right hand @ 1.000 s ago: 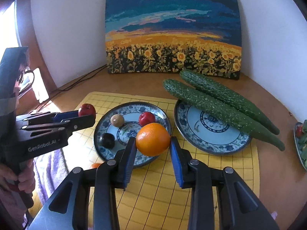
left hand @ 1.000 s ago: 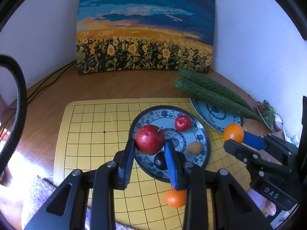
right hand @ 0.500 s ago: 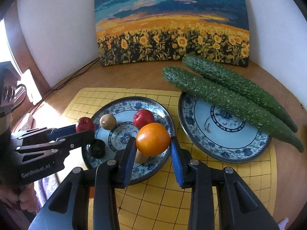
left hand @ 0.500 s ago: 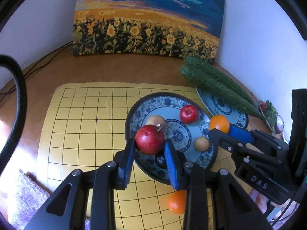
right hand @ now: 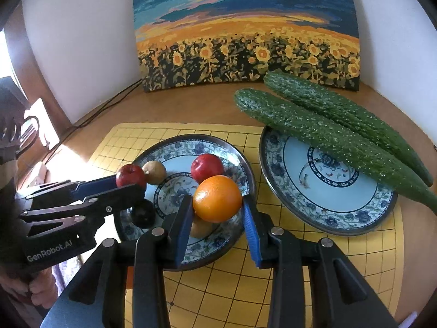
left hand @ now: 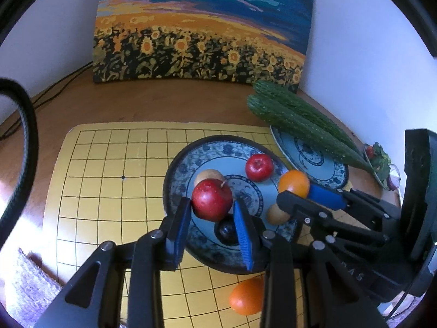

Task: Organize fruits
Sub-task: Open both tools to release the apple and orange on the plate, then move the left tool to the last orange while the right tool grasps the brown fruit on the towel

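Here both tilted down over fruit plate (right hand: pixel 247 169): left tool (left hand: pixel 211 213) clamps apple (left hand: pixel 211 199), right tool (right hand: pixel 217 213) clamps orange (right hand: pixel 217 198).

A red apple (left hand: pixel 211 199) with a short stem sits between the left fingers (left hand: pixel 180 224), over the near part of the blue patterned plate (left hand: pixel 177 169). An orange (right hand: pixel 217 198), round and glossy, sits between the right fingers (right hand: pixel 252 232). Beyond both pairs of fingers the plate carries a smaller red fruit (right hand: pixel 206 167), two brownish fruits (right hand: pixel 154 172) and a dark one (left hand: pixel 226 229). Another orange (left hand: pixel 245 296) lies on the yellow mat, below the left fingers.
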### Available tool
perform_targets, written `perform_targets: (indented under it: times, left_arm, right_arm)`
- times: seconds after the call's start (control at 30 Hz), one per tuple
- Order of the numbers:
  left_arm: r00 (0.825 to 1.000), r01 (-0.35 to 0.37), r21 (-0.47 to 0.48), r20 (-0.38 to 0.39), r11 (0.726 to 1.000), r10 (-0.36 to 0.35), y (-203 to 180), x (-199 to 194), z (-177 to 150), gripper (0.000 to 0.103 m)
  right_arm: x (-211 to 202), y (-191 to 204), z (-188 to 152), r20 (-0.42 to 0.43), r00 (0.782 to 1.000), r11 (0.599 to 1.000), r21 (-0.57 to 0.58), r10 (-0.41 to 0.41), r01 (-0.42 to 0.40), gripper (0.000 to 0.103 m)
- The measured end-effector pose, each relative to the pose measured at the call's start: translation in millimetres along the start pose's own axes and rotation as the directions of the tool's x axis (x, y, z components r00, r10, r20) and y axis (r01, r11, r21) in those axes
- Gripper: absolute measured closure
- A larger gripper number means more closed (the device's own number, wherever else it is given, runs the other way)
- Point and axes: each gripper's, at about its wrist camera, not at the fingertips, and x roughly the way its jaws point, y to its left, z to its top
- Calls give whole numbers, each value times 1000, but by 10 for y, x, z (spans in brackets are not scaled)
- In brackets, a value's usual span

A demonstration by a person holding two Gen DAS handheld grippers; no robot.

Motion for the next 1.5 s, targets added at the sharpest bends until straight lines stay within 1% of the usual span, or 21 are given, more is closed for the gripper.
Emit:
perform_targets:
  times: [0.07, 0.13, 0.2, 0.23, 0.5, 0.73, 0.9, 1.2, 1.5]
  left_arm:
    - [1000, -7, 13, 0, 1000, 7, -21, -1, 1, 70]
    - [1000, -17, 19, -1, 1000, 17, -29, -4, 1, 67]
    - [999, -35, 24, -3, 999, 35, -44, -11, 1, 62]
    - [999, -42, 26, -3, 999, 42, -44, -17, -1, 62]
    - [999, -48, 20, 15, 999, 48, -73, -144, -26, 57]
    - [999, -43, 12, 27, 999, 43, -120, -323, -90, 56]
    - [999, -31, -2, 24, 1000, 31, -142, -414, -174, 55]
    - [1000, -15, 9, 9, 1000, 15, -232, -510, -349, 54]
    - [1000, -28, 43, 2, 999, 28, -358, -556, -524, 54]
  right_arm:
    - [-6, 4, -4, 3, 1000, 1000, -3, -5, 5, 63]
    - [-22, 9, -2, 9, 1000, 1000, -2, -4, 4, 57]
    - [-48, 22, 1, 18, 1000, 1000, 0, 0, 0, 53]
    - [-67, 31, 5, 23, 1000, 1000, -1, -1, 1, 52]
    - [-204, 59, -14, 46, 999, 1000, 6, -7, 6, 52]
    - [-365, 69, -64, 61, 998, 1000, 23, -18, 16, 49]
    - [-478, 66, -154, 61, 998, 999, 37, -15, 13, 49]
    - [-650, 58, -355, 51, 998, 999, 47, -26, 24, 49]
    - [-765, 23, -570, 40, 999, 998, 57, -36, 34, 49]
